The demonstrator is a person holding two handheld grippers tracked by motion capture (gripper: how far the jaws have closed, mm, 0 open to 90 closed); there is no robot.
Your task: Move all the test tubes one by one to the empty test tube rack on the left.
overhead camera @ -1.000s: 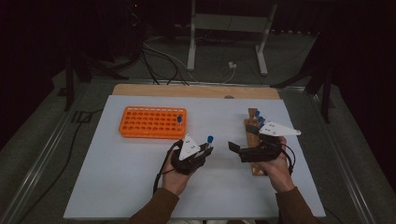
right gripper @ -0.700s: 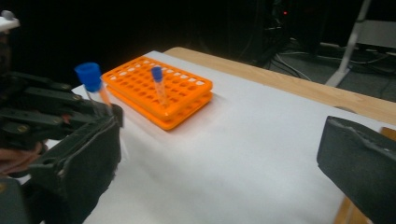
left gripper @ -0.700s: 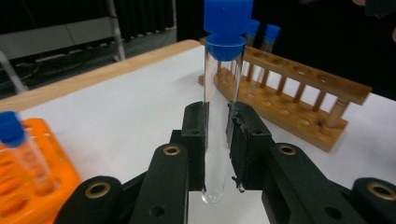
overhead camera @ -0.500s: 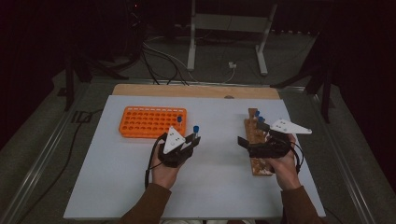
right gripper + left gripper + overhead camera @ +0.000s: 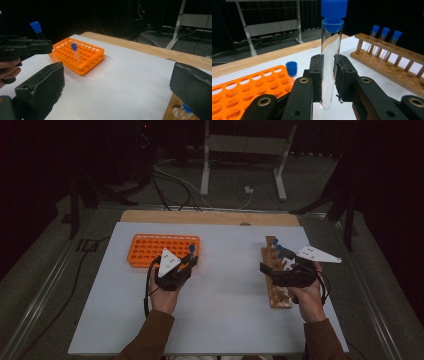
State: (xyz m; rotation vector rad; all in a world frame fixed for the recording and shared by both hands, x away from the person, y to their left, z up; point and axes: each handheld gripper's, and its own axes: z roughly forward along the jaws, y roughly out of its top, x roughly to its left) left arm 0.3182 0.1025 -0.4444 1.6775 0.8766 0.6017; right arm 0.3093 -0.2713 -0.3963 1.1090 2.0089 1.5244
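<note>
My left gripper [image 5: 189,262] is shut on an upright clear test tube [image 5: 329,62] with a blue cap, held at the near right corner of the orange tube rack [image 5: 160,247]. Another blue-capped tube [image 5: 292,68] stands in that orange rack [image 5: 242,92]. My right gripper [image 5: 265,269] is open, jaws wide apart, above the wooden rack [image 5: 276,285]. The wooden rack [image 5: 392,66] holds three blue-capped tubes [image 5: 384,32] at its far end. From the right gripper view, the left gripper [image 5: 25,47] with its tube [image 5: 37,28] sits left of the orange rack [image 5: 77,53].
Both racks rest on a white board [image 5: 225,305] over a wooden table [image 5: 210,216]. Cables [image 5: 170,180] and a metal stand [image 5: 242,150] lie on the dark floor beyond. A broad bare stretch of board separates the two racks.
My left gripper has carried the tube left and away, from mid-board to the orange rack's corner. The right gripper has shifted slightly right over the wooden rack.
</note>
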